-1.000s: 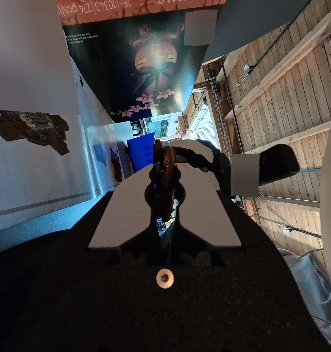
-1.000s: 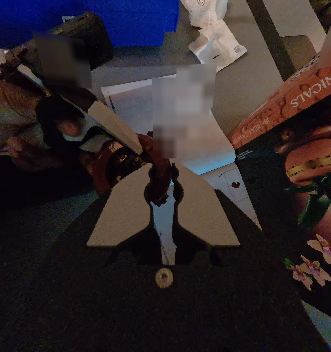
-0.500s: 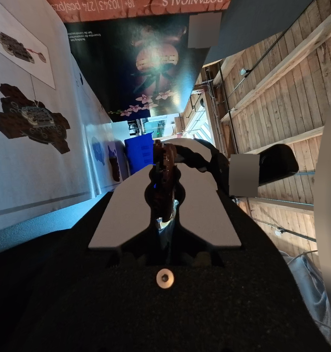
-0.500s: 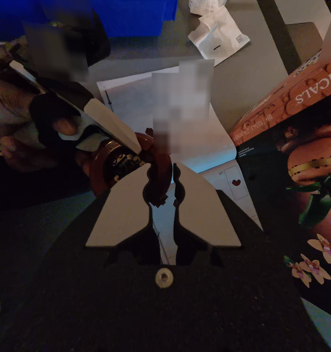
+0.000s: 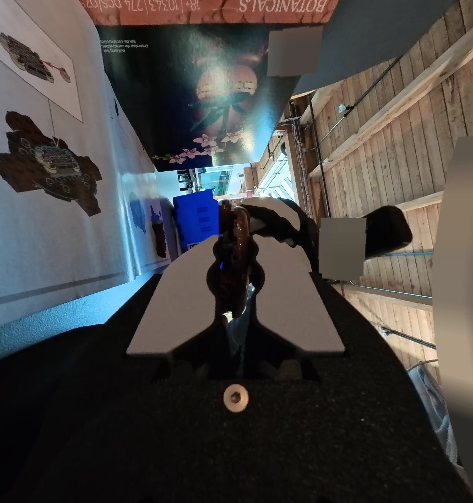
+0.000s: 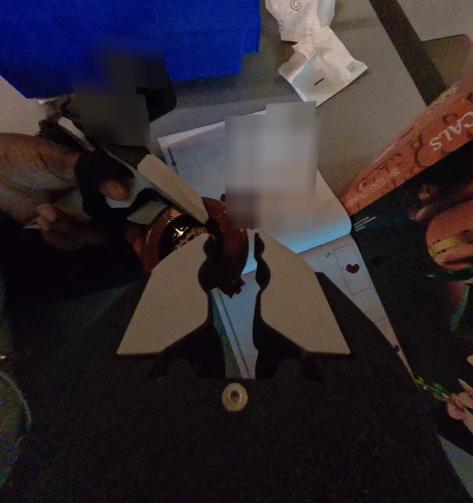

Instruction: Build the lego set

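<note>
Several items, listed by bulk.

Blue bin (image 6: 115,40): stands at the far edge of the grey table (image 6: 366,130), well behind my work.

Printed box (image 6: 420,190): dark front with a flower picture and an orange side, propped up to my right, probably for reference.

Instruction booklet (image 6: 325,217): lies open and flat under both my tools, likely so its pages stay readable while I work above it.

White paper bags (image 6: 319,62): crumpled, far side of the table, apart from everything else.

Reddish-brown brick assembly (image 6: 229,245): a rounded, glossy build, raised off the table between my two tools.

Left gripper (image 5: 234,242): fingers narrow and pressed on the assembly (image 5: 236,258), which stands edge-on between the pads; this grip seems to carry the piece.

Right gripper (image 6: 231,239): its left finger lies against the assembly's rim, but pale page shows between the rim and my right finger (image 6: 289,294), so it is not clamping; it stands loose around the edge.
</note>
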`<state>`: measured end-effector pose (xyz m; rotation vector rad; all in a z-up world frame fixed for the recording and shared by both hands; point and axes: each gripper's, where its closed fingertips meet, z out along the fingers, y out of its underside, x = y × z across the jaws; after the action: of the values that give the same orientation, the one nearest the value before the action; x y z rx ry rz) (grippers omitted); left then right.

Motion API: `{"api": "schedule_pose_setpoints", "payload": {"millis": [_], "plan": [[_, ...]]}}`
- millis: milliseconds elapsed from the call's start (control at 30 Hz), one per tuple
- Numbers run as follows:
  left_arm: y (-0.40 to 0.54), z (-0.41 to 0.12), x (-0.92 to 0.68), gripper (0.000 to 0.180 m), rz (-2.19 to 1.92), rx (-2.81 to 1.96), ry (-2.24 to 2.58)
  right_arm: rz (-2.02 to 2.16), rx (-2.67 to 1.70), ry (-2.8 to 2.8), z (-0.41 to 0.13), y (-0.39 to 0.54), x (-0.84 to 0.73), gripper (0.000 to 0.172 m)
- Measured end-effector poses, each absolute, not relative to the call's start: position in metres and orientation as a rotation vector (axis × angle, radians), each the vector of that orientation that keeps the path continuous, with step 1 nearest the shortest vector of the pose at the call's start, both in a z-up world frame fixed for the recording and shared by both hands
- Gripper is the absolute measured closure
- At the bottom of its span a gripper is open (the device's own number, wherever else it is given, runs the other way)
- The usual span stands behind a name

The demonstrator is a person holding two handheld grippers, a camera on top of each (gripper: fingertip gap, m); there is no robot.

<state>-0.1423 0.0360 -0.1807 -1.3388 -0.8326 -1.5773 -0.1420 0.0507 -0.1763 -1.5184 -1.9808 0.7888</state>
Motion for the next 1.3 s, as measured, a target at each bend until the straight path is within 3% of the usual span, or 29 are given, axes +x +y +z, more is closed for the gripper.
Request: {"api": "schedule_pose_setpoints", "payload": {"millis": [233, 367, 767, 867, 1300], "plan": [[0.035, -0.177, -0.145, 0.164, -1.589, -1.305, -0.826, 1.268, -1.638, -1.683, -0.139, 0.074, -0.124, 0.123], [0.033, -0.173, -0.147, 0.163, -1.603, -1.267, -0.806, 1.805, -1.84, -1.321, -0.142, 0.088, -0.112, 0.114], [0.03, -0.169, -0.144, 0.163, -1.601, -1.261, -0.757, 2.169, -2.037, -1.299, -0.177, 0.043, -0.126, 0.133], [0.03, -0.169, -0.143, 0.164, -1.593, -1.266, -0.748, 2.287, -1.998, -1.281, -0.168, 0.04, -0.125, 0.152], [0.023, -0.155, -0.132, 0.164, -1.444, -1.328, -0.529, 2.308, -1.861, -1.482, -0.161, 0.032, -0.111, 0.152]]}}
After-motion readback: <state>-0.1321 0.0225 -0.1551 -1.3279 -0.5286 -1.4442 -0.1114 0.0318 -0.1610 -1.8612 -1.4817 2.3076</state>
